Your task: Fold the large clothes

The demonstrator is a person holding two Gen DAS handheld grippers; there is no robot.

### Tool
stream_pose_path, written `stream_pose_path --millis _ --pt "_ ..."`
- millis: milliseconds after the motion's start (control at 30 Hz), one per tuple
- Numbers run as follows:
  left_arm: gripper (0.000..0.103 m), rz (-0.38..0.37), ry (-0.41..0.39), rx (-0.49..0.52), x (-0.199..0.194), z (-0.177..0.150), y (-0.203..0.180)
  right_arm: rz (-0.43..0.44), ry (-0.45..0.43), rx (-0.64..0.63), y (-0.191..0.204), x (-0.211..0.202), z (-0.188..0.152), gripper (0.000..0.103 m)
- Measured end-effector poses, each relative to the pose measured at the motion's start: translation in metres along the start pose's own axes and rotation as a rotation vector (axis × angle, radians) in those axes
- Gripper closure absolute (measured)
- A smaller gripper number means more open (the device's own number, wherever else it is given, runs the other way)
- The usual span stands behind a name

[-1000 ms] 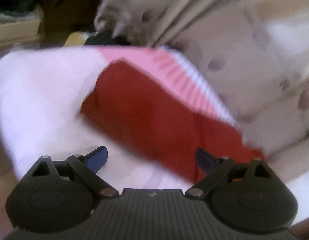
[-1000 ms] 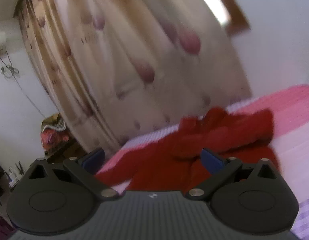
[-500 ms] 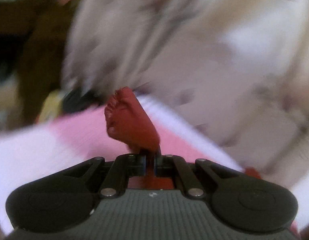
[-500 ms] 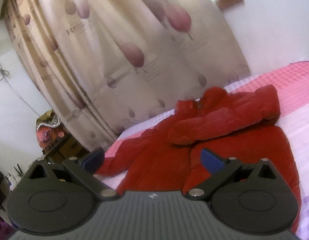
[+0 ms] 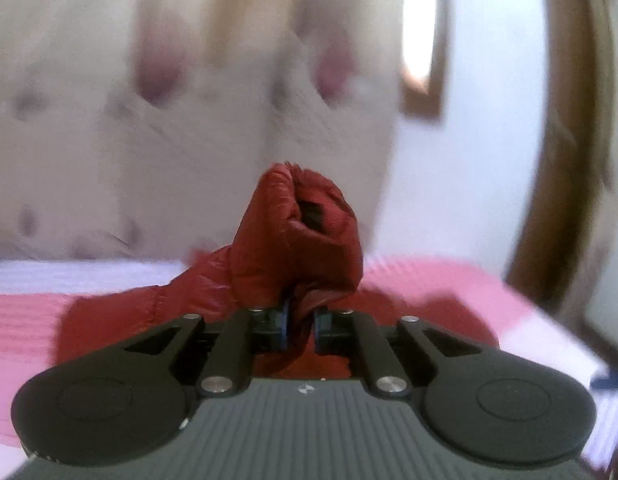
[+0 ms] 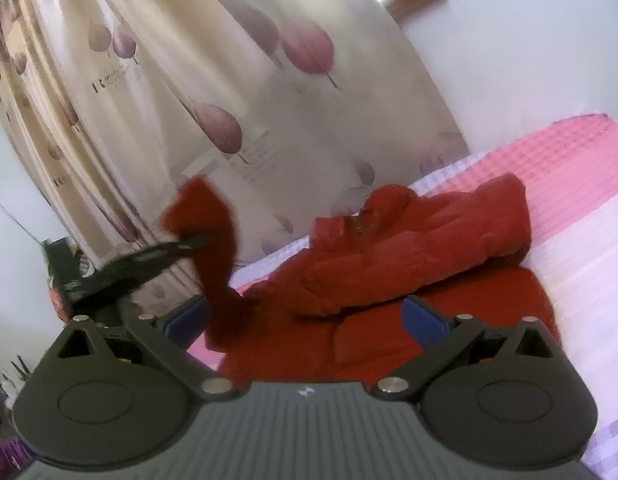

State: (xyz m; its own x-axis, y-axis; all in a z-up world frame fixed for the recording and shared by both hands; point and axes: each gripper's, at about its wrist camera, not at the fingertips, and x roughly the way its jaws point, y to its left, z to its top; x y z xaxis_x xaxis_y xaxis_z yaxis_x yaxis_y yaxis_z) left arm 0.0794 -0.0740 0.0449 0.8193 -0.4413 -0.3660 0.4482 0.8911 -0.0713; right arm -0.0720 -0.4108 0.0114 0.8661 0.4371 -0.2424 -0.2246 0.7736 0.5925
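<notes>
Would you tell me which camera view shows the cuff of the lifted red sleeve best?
The left wrist view: the sleeve cuff stands close and centred, its opening facing the camera, pinched in the left gripper. The right wrist view shows the same cuff only blurred at the left, raised above the red jacket.

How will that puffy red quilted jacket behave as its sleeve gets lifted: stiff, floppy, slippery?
Likely floppy: the puffy red quilted jacket droops where the left tongs pinch its sleeve cuff. Probably light for its bulk, given the padding. Its shiny shell may slip.
</notes>
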Motion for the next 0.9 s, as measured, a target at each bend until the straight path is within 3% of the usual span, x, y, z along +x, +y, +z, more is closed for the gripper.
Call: stream_pose_path --millis 33,67,100,133,167,200,267,367,467,533,567,600,633,700,733,767,833,900 --pt "0.079 -0.007 0.02 0.02 0.012 -0.008 -0.006 -0.003 0.002 -0.004 -0.001 0.0 0.0 0.0" --pt "0.066 -0.012 0.034 0.047 0.023 -0.016 -0.011 -0.004 0.006 -0.006 -0.004 0.001 0.0 0.0" --pt "0.047 -0.003 0.045 0.076 0.028 -0.024 -0.016 -0.002 0.009 -0.007 -0.007 0.002 0.0 0.0" --pt "0.037 0.016 0.051 0.094 0.031 -0.03 -0.019 -0.002 0.011 -0.007 -0.009 0.002 0.0 0.0" --pt "0.016 0.025 0.041 0.1 0.027 -0.036 -0.022 -0.006 0.013 -0.006 -0.013 0.002 0.0 0.0" --pt "0.004 0.031 0.011 0.099 0.021 -0.038 -0.021 -0.012 0.016 -0.007 -0.016 0.003 0.0 0.0" --pt "0.0 0.034 -0.054 0.083 0.001 -0.038 -0.015 -0.016 0.016 -0.014 -0.021 0.003 0.001 0.0" --pt "0.0 0.031 -0.047 0.033 -0.017 -0.031 -0.003 -0.022 0.018 -0.02 -0.026 0.007 0.006 0.0" --pt "0.004 0.084 -0.055 -0.01 -0.02 -0.028 0.015 -0.009 0.029 -0.025 -0.027 0.023 0.014 0.0" --pt "0.023 0.144 -0.023 0.022 -0.011 -0.026 0.027 0.002 0.042 -0.045 -0.025 0.043 0.021 0.0" --pt "0.042 0.173 0.015 0.023 -0.006 -0.027 0.035 0.008 0.054 -0.065 -0.023 0.055 0.025 0.0" --pt "0.053 0.181 0.058 0.001 0.002 -0.028 0.044 0.009 0.061 -0.096 -0.021 0.071 0.03 0.0" --pt "0.053 0.173 0.09 -0.031 0.009 -0.03 0.054 0.004 0.058 -0.128 -0.02 0.084 0.033 0.001" --pt "0.053 0.185 0.107 -0.093 0.016 -0.033 0.072 -0.022 0.046 -0.201 -0.011 0.116 0.042 0.031" --pt "0.052 0.199 0.103 -0.108 0.019 -0.034 0.078 -0.027 0.057 -0.224 -0.008 0.131 0.046 0.06" --pt "0.051 0.208 0.094 -0.12 0.021 -0.033 0.084 -0.034 0.08 -0.241 -0.003 0.149 0.05 0.07" --pt "0.046 0.225 0.083 -0.139 0.027 -0.033 0.095 -0.027 0.108 -0.298 0.006 0.182 0.052 0.071" --pt "0.046 0.268 0.123 -0.143 0.04 -0.034 0.104 -0.055 0.142 -0.382 0.013 0.211 0.047 0.072"
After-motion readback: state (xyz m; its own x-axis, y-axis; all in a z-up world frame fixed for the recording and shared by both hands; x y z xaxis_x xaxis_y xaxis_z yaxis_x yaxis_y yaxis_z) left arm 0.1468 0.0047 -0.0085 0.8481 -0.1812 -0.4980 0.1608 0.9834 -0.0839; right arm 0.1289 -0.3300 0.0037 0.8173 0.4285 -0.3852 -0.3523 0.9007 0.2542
